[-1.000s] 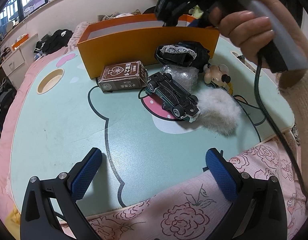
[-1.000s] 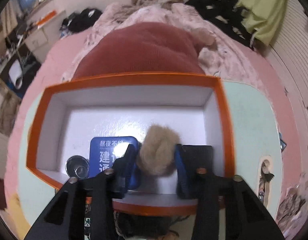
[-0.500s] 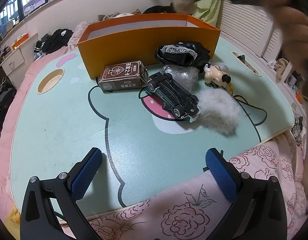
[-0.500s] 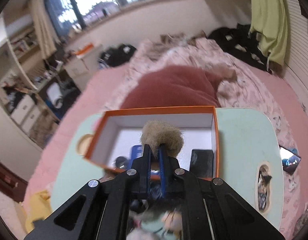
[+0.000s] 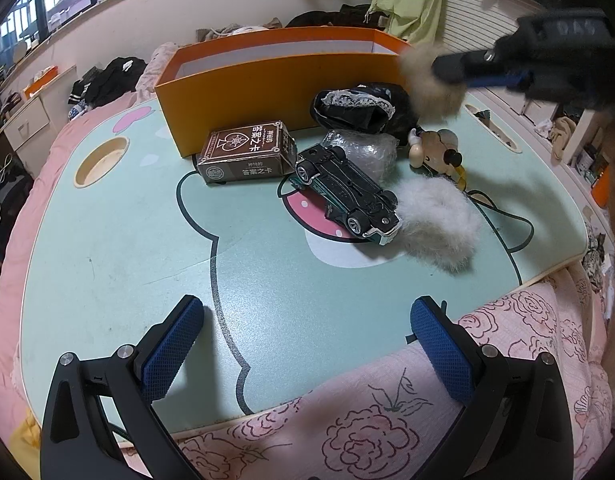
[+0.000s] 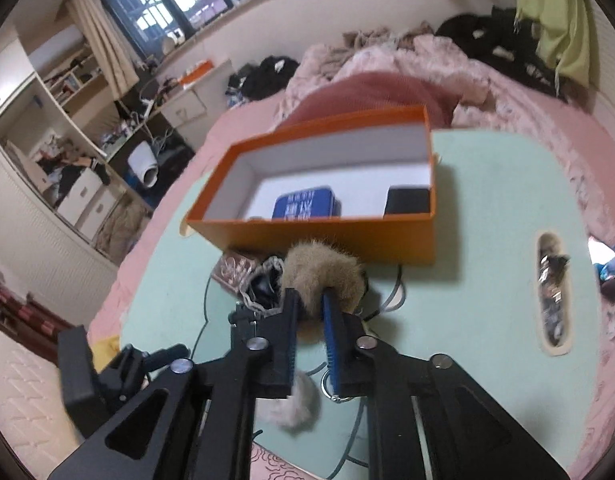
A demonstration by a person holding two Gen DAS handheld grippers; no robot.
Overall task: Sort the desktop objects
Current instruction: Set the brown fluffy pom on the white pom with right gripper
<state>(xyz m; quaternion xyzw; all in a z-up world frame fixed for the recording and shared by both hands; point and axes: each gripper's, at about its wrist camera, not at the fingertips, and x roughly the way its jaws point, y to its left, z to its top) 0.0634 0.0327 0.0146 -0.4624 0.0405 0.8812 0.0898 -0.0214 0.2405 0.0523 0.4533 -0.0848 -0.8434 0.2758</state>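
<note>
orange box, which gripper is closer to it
Right. The right gripper, jaws opening around a tan pompom, hangs beside the orange box; the left gripper sits open at the table's near edge.

The right tool [image 5: 439,74] is just a motion-blurred smear in the left view. Orange box [image 6: 319,232] wall hides most of the blue tin [image 6: 307,206], label unreadable, and the black item [image 6: 407,202] beside it.

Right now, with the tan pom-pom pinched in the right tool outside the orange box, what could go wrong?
1. The right tool grips the tan pom-pom only by its fur while its jaws are opening, so it may drop short of the orange box.
2. It could land on the black lace cloth.
</note>
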